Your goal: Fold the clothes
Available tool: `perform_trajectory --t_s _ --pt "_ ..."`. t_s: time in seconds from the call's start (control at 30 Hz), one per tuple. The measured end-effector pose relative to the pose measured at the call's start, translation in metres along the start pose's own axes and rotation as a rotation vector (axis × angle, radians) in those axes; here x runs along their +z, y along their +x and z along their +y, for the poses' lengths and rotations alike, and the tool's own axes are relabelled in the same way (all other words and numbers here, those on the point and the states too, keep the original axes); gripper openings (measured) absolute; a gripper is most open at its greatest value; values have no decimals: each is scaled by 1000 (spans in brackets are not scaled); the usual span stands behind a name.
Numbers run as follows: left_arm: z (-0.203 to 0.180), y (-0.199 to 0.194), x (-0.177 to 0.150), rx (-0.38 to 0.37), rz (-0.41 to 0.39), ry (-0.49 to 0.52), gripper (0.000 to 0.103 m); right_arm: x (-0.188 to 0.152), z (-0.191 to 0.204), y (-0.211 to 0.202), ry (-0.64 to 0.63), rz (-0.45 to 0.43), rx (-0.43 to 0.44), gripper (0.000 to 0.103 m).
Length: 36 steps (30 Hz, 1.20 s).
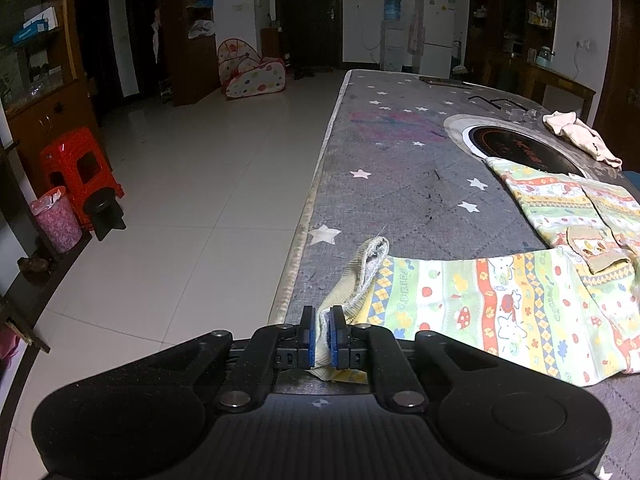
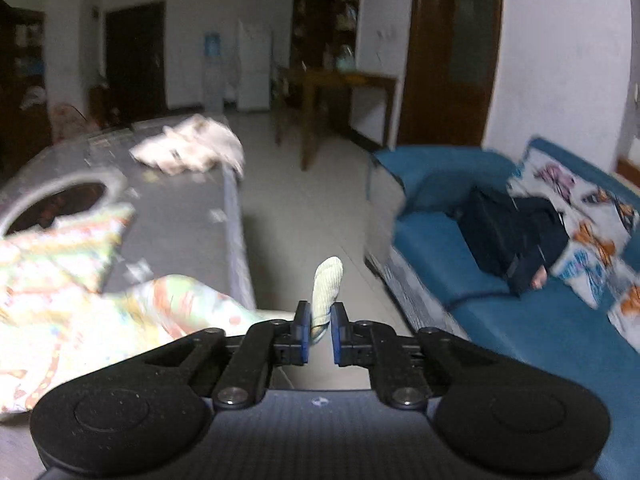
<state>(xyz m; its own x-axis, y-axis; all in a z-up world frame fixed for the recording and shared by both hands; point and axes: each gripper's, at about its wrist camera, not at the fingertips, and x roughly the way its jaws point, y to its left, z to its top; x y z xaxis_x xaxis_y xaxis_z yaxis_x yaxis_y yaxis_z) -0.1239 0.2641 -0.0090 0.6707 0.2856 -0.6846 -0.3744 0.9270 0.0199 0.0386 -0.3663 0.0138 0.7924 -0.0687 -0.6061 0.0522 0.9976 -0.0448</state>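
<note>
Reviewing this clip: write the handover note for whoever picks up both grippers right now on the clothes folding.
Left gripper: shut on a ribbed cuff of the patterned garment, at the near edge of the table.
Right gripper: pads close around the other ribbed cuff, lifted off the table's edge; view blurred, so confirm the grip.
The garment lies mostly spread on the star-print cover. A beige garment sits crumpled further back.
Done: both cuffs picked up. Left: fold the patterned piece, then the beige one.
</note>
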Motion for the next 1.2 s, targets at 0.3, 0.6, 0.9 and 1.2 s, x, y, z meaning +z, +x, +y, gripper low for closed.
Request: perform_trajectory --t_s 0.3,0.6,0.9,1.2 --pt "1 -1 0 12 5 0 10 1 24 -12 -65 -64 -10 40" --pt "10 0 -1 81 8 -24 4 -5 85 -1 -192 8 193 41" --pt "27 -6 -6 87 25 -63 5 -8 88 38 -137 96 191 45" --pt "-26 -23 11 -131 -18 9 8 6 98 17 -153 75 257 48"
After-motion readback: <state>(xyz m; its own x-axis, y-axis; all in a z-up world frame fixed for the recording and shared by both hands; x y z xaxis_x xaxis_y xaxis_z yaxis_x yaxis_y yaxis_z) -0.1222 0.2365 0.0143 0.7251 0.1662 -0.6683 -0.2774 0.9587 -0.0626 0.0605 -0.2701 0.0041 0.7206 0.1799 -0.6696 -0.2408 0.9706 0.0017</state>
